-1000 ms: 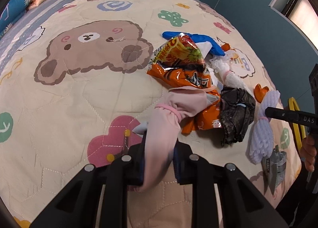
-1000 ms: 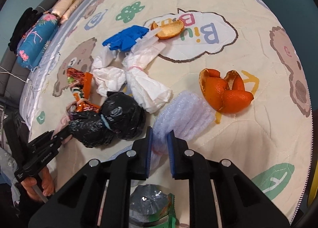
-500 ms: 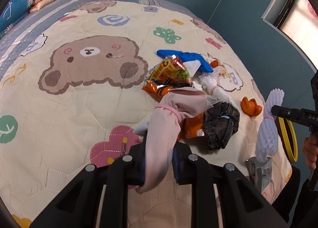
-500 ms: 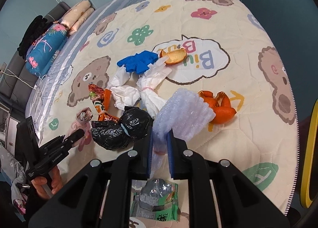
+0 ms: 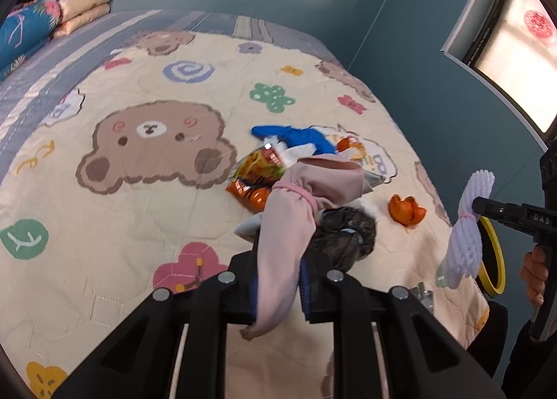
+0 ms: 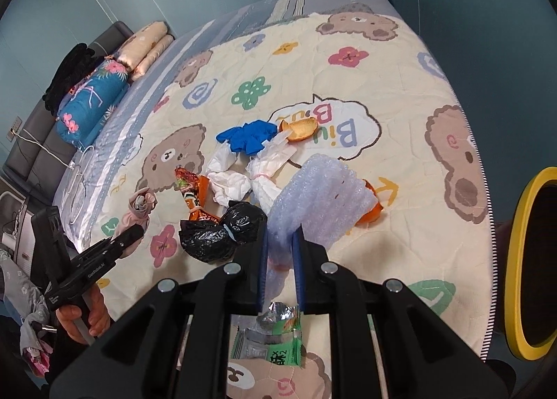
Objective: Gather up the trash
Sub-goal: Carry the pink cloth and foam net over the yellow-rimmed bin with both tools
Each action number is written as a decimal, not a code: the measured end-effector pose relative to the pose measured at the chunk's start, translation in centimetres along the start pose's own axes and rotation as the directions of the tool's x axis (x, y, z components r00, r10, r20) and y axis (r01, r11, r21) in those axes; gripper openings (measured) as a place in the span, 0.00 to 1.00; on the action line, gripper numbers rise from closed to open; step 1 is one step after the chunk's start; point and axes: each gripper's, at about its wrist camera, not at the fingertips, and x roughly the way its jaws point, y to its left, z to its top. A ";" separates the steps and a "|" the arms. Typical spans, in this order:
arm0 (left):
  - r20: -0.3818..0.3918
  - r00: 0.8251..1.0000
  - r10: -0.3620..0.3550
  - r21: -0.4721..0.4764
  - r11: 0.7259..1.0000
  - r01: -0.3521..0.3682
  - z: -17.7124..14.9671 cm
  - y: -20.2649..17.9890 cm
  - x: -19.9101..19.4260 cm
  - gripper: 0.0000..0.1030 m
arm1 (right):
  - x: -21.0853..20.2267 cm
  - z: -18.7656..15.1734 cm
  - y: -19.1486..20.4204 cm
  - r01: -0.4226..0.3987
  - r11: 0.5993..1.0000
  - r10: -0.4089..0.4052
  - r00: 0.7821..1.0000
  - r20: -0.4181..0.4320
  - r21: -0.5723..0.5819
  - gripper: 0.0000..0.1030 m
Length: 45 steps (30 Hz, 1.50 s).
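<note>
Bear-print quilt (image 6: 400, 93) against teal walls (image 5: 400, 33)

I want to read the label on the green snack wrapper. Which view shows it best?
The right wrist view: the green snack wrapper lies flat below the right tongs, print visible. The left wrist view shows only a silvery corner.

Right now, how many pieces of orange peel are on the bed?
2. One orange peel lies on the speech-bubble print beside the blue glove; the other peel sits nearer the bed's edge, partly hidden behind the held bubble wrap. More may be hidden.
</note>
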 end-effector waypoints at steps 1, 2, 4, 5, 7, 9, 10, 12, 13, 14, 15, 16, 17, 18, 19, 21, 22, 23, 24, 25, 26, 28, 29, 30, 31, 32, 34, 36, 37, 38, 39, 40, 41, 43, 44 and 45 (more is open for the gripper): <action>0.009 1.000 -0.006 0.007 1.000 0.006 0.2 -0.6 -0.4 0.16 | -0.3 0.0 -0.1 -0.001 1.000 0.001 1.000 0.006 0.002 0.13; 0.017 1.000 -0.018 0.014 1.000 0.018 0.5 -1.2 -0.9 0.16 | -0.8 -0.1 -0.4 -0.002 1.000 0.002 1.000 0.014 0.006 0.13; 0.030 0.999 -0.027 0.036 0.999 0.026 0.8 -2.6 -1.6 0.16 | -2.0 -0.3 -0.9 -0.002 1.000 0.002 0.999 0.034 0.009 0.13; 0.038 0.999 -0.027 0.053 0.998 0.025 1.0 -3.5 -2.0 0.16 | -2.5 -0.4 -1.2 -0.002 1.000 0.002 0.999 0.043 0.011 0.13; 0.048 0.998 -0.036 0.073 0.997 0.032 1.3 -5.0 -2.5 0.16 | -4.0 -0.6 -2.1 0.000 1.000 -0.001 0.998 0.065 0.021 0.13; 0.051 0.997 -0.055 0.085 0.995 0.051 1.5 -6.5 -2.9 0.16 | -4.9 -0.7 -2.7 0.001 1.000 -0.004 0.997 0.081 0.029 0.13; 0.054 0.996 -0.064 0.097 0.994 0.059 1.6 -7.5 -3.1 0.16 | -5.6 -0.8 -3.1 0.003 0.999 -0.006 0.996 0.093 0.035 0.13; 0.059 0.995 -0.076 0.118 0.991 0.069 1.8 -9.2 -3.5 0.16 | -6.9 -0.9 -4.0 0.008 0.999 -0.013 0.993 0.114 0.046 0.13; 0.060 0.994 -0.087 0.135 0.988 0.079 1.9 -10.3 -3.6 0.16 | -7.6 -1.0 -4.5 0.012 0.999 -0.019 0.992 0.126 0.051 0.13; 0.061 0.994 -0.092 0.146 0.986 0.083 1.9 -11.1 -3.7 0.16 | -8.1 -1.1 -4.9 0.015 0.998 -0.023 0.991 0.133 0.057 0.13; 0.063 0.993 -0.100 0.162 0.983 0.089 2.0 -12.2 -3.9 0.16 | -8.8 -1.1 -5.4 0.019 0.998 -0.028 0.990 0.142 0.063 0.13; 0.062 0.992 -0.107 0.175 0.980 0.094 2.1 -13.1 -4.0 0.16 | -9.5 -1.2 -6.0 0.026 0.997 -0.036 0.988 0.151 0.069 0.13; 0.062 0.992 -0.114 0.189 0.977 0.100 2.1 -14.1 -4.0 0.16 | -9.9 -1.2 -6.4 0.030 0.997 -0.042 0.986 0.158 0.074 0.13; 0.062 0.991 -0.120 0.202 0.974 0.105 2.2 -14.9 -4.1 0.16 | -10.6 -1.3 -6.9 0.036 0.996 -0.049 0.985 0.167 0.081 0.13; 0.059 0.990 -0.128 0.219 0.969 0.112 2.2 -16.1 -4.1 0.16 | -11.3 -1.4 -7.4 0.040 0.995 -0.055 0.983 0.176 0.090 0.13; 0.056 0.989 -0.140 0.240 0.963 0.123 2.2 -17.7 -4.2 0.16 | -12.6 -1.6 -8.6 0.048 0.993 -0.068 0.979 0.192 0.112 0.13; 0.052 0.988 -0.148 0.252 0.959 0.130 2.2 -18.7 -4.1 0.16 | -12.9 -1.6 -9.0 0.049 0.992 -0.072 0.978 0.198 0.119 0.13; 0.046 0.987 -0.153 0.263 0.955 0.136 2.2 -19.5 -4.0 0.16 | -13.4 -1.8 -9.5 0.051 0.991 -0.077 0.975 0.206 0.127 0.13; 0.038 0.987 -0.157 0.272 0.952 0.141 2.1 -20.3 -3.9 0.16 | -14.0 -1.9 -10.0 0.055 0.989 -0.083 0.973 0.217 0.136 0.13; 0.029 0.986 -0.163 0.280 0.948 0.148 2.0 -21.2 -3.6 0.16 | -14.7 -2.1 -10.6 0.059 0.987 -0.092 0.969 0.227 0.147 0.13; 0.020 0.985 -0.170 0.286 0.945 0.157 1.9 -22.1 -3.3 0.16 | -15.2 -2.2 -11.2 0.062 0.986 -0.098 0.967 0.234 0.156 0.13; 0.000 0.983 -0.183 0.293 0.940 0.175 1.8 -23.6 -2.6 0.16 | -16.2 -2.5 -12.4 0.076 0.981 -0.119 0.962 0.247 0.177 0.13; -0.007 0.982 -0.190 0.297 0.937 0.184 1.7 -24.3 -2.4 0.16 | -16.6 -2.6 -12.9 0.086 0.979 -0.132 0.959 0.252 0.185 0.13; -0.013 0.980 -0.198 0.303 0.933 0.192 1.6 -25.0 -2.1 0.16 | -17.0 -2.7 -13.4 0.099 0.976 -0.148 0.954 0.259 0.194 0.13; -0.017 0.979 -0.202 0.308 0.931 0.197 1.6 -25.6 -1.8 0.16 | -17.6 -2.8 -14.1 0.110 0.973 -0.163 0.950 0.266 0.204 0.13; -0.021 0.978 -0.207 0.316 0.927 0.203 1.6 -26.3 -1.5 0.16 | -18.0 -2.9 -14.6 0.118 0.970 -0.174 0.947 0.269 0.212 0.13; -0.038 0.975 -0.219 0.328 0.919 0.220 1.5 -28.0 -0.6 0.16 | -18.8 -3.0 -16.0 0.139 0.962 -0.203 0.939 0.276 0.233 0.13; -0.056 0.971 -0.231 0.337 0.912 0.236 1.4 -29.3 0.4 0.16 | -19.4 -3.2 -17.3 0.157 0.954 -0.229 0.932 0.281 0.254 0.13; -0.065 0.970 -0.236 0.343 0.907 0.244 1.3 -30.0 0.8 0.16 | -19.8 -3.3 -18.1 0.166 0.950 -0.241 0.928 0.283 0.266 0.13; -0.073 0.968 -0.242 0.348 0.903 0.252 1.2 -30.8 1.2 0.16 | -20.1 -3.3 -18.8 0.171 0.946 -0.249 0.926 0.283 0.274 0.13; -0.080 0.966 -0.247 0.354 0.899 0.259 1.1 -31.4 1.6 0.16 | -20.3 -3.4 -19.5 0.178 0.942 -0.261 0.923 0.284 0.286 0.13; -0.089 0.963 -0.253 0.361 0.893 0.268 0.9 -32.2 2.0 0.16 | -20.7 -3.5 -20.3 0.190 0.935 -0.278 0.918 0.284 0.299 0.13; -0.099 0.961 -0.258 0.368 0.888 0.276 0.8 -33.0 2.5 0.16 | -20.8 -3.5 -21.0 0.196 0.931 -0.287 0.915 0.284 0.308 0.13; -0.119 0.957 -0.266 0.379 0.878 0.291 0.5 -34.4 3.3 0.16 | -21.1 -3.6 -22.6 0.201 0.921 -0.301 0.911 0.281 0.334 0.13; -0.129 0.954 -0.270 0.385 0.873 0.299 0.3 -35.1 3.8 0.16 | -21.2 -3.7 -23.3 0.205 0.917 -0.308 0.910 0.279 0.342 0.13; -0.139 0.952 -0.272 0.390 0.869 0.306 0.1 -35.8 4.2 0.16 | -21.2 -3.7 -24.0 0.213 0.912 -0.318 0.907 0.277 0.350 0.13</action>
